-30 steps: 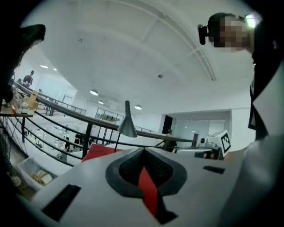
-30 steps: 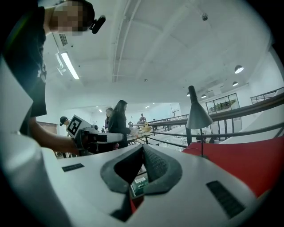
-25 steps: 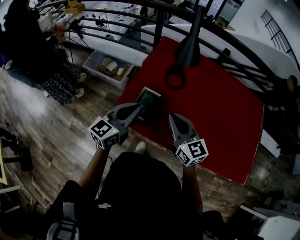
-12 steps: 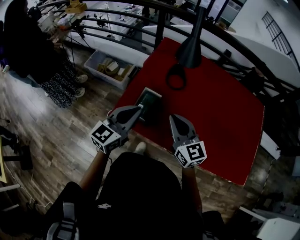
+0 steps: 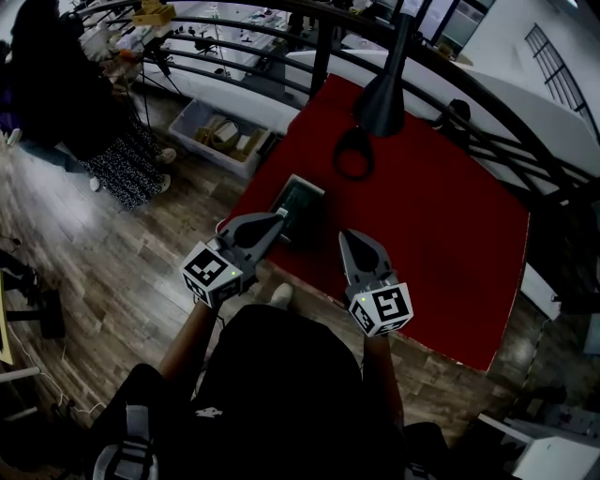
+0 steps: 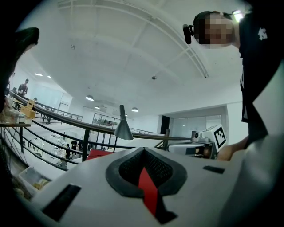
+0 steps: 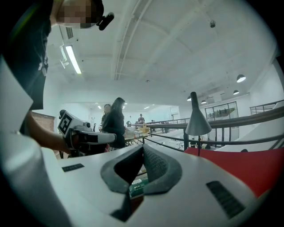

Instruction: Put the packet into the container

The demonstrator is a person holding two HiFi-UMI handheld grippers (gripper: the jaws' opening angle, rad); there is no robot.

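Observation:
A small rectangular container (image 5: 298,204) with a pale rim and a dark green inside lies near the front left edge of the red table (image 5: 441,216). Whether the green is the packet I cannot tell. My left gripper (image 5: 278,218) is shut and empty, its tips at the container's near left corner. In the left gripper view (image 6: 143,151) only red shows through the gap behind the closed tips. My right gripper (image 5: 350,235) hovers shut and empty to the container's right. Through the gap in its jaws (image 7: 143,148) a green thing with a white label (image 7: 137,189) shows.
A black desk lamp (image 5: 379,92) with a ring-shaped base (image 5: 350,155) stands on the table behind the container. A curved black railing (image 5: 234,28) runs along the far side. On the wooden floor at left sit a white bin (image 5: 217,134) and a standing person (image 5: 56,84).
Both grippers have stayed almost still, dropping only slightly toward me. People in the background have shifted.

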